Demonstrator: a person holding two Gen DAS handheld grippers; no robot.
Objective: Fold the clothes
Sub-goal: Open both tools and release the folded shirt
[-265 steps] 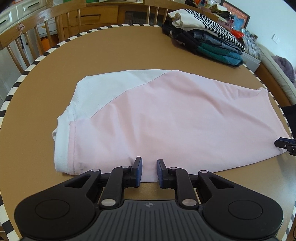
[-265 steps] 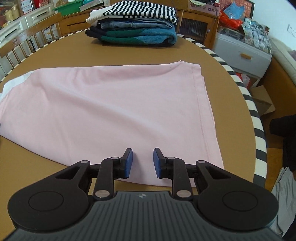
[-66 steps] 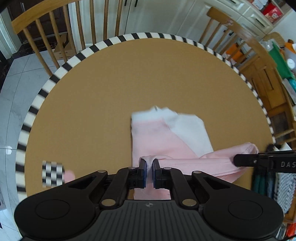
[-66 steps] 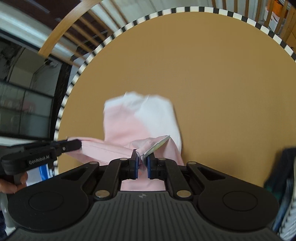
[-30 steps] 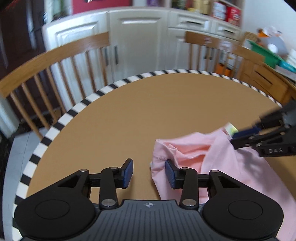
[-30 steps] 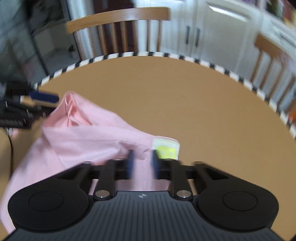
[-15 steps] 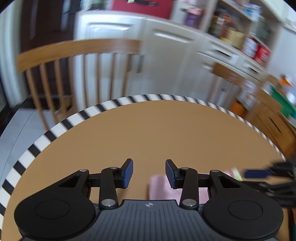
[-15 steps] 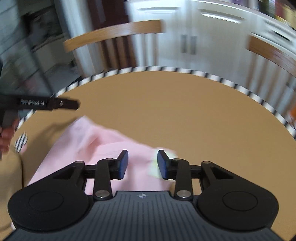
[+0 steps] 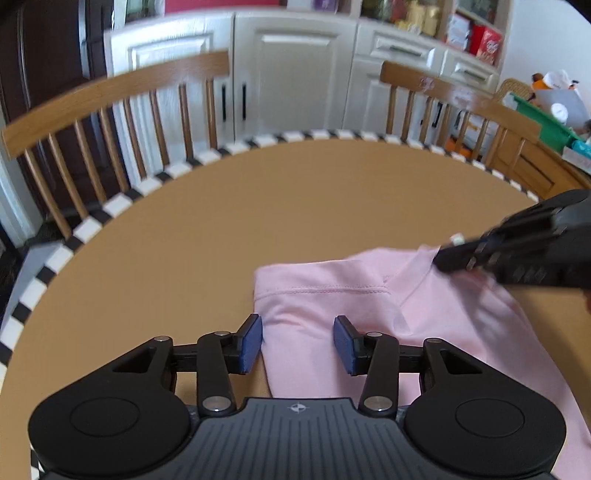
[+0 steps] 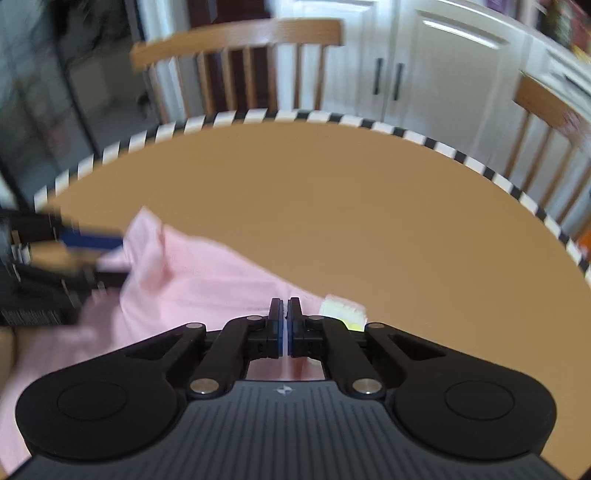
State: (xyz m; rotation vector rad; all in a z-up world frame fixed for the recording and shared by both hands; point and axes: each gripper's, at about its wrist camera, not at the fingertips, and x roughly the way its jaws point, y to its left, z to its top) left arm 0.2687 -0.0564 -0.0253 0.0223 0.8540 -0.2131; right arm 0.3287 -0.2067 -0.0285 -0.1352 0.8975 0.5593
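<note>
A pink garment point(image 9: 332, 295) lies bunched on the round brown table point(image 9: 258, 203), its stitched hem facing me. My left gripper point(image 9: 297, 328) is over the garment's near left corner. Its jaws are opening, cloth lies between the blue pads, and neither pad presses on it. My right gripper point(image 10: 285, 306) is shut on the garment's point(image 10: 207, 280) far edge, beside a yellow-white label point(image 10: 343, 314). In the left wrist view the right gripper point(image 9: 441, 258) comes in from the right with its tips on the cloth. The left gripper point(image 10: 110, 258) appears blurred at the left of the right wrist view.
The table has a black-and-white striped rim point(image 9: 122, 201). Wooden spindle-back chairs point(image 9: 110, 96) point(image 10: 236, 33) stand close behind it, with white cabinets point(image 9: 295, 74) beyond. Bare tabletop point(image 10: 369, 221) stretches past the garment to the far rim.
The left gripper has come down, and the garment's corner now lies between its wider jaws. The right gripper, open half a second ago, has shut on the cloth by the label.
</note>
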